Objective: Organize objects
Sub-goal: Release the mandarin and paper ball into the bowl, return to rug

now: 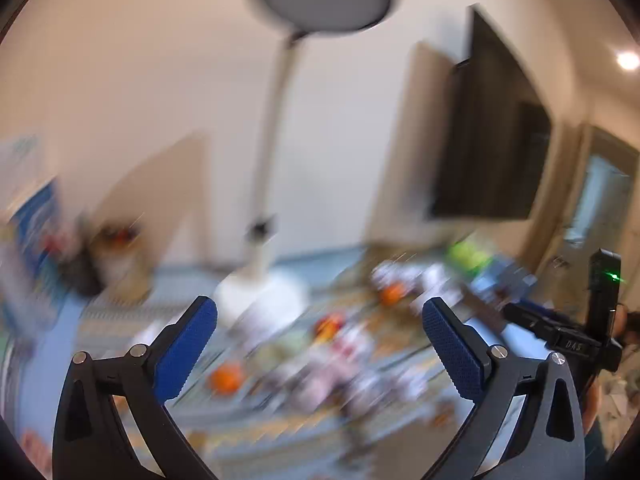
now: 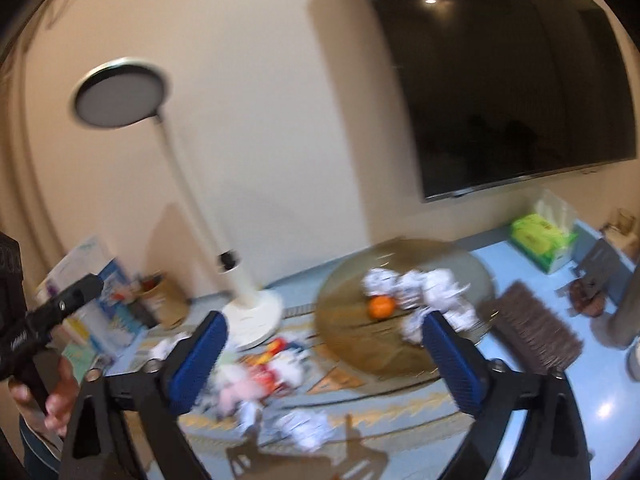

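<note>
ahead: orange beyond right claw

Walls: plain cream wall, smooth and unmarked.
Screen: large dark television mounted on the wall, reflecting a ceiling light.
Lamp: white floor lamp with a round dark head, its disc base on the blue surface.
Light: bright ceiling spot at upper right.
Door: grey doorway at right.

Cluttered blue table; crumpled paper
</note>
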{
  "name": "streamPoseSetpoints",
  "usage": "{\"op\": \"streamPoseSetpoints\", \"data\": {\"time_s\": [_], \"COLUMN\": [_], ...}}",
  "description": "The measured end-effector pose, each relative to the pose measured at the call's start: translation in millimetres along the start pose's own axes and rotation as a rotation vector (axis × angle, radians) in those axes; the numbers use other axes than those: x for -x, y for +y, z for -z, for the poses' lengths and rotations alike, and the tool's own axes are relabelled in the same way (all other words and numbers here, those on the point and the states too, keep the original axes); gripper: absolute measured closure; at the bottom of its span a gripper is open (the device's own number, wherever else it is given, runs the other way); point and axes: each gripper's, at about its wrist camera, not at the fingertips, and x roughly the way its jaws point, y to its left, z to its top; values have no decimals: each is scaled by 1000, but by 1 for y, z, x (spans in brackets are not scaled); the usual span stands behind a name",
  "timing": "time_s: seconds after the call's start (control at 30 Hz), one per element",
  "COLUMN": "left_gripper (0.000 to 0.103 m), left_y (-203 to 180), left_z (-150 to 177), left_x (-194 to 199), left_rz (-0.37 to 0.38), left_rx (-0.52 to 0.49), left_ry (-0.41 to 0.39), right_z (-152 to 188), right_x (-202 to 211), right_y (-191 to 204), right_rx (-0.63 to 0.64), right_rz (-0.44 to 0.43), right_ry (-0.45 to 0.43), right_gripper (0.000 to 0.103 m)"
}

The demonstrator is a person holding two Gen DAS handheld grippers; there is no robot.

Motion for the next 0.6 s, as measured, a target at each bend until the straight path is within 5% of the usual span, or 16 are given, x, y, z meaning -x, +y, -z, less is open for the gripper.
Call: {"op": "streamPoseSetpoints", "data": {"time_s": [0.1, 0.27, 0.33, 0.43, 0.5, 0.6], "left_gripper": [1, 2, 2, 2, 2, 2], "left_y": [52, 118, 130, 135, 135, 129], "left_z": [60, 129, 129, 133, 133, 131], "left_x": [-20, -45, -40, -37, -38, -35], "left_rz": [-139, -165, -138, -170, -141, -170], "left_rx": [87, 303, 383, 396, 399, 366], "left_ry": [82, 158, 139, 126, 130, 116], "right_z": [44, 126, 132, 130, 135, 136], "right_x": [-18, -73, -87, -84, -97, -95], "right_y": [10, 0, -4, 4, 5, 14], "right_rx": [19, 15, -2, 54, 66, 105], "right_rz": [30, 128, 146, 167, 205, 240], "right_ry": [36, 116, 170, 124, 199, 186], "right_gripper": [0, 0, 1, 0, 0, 0]}}
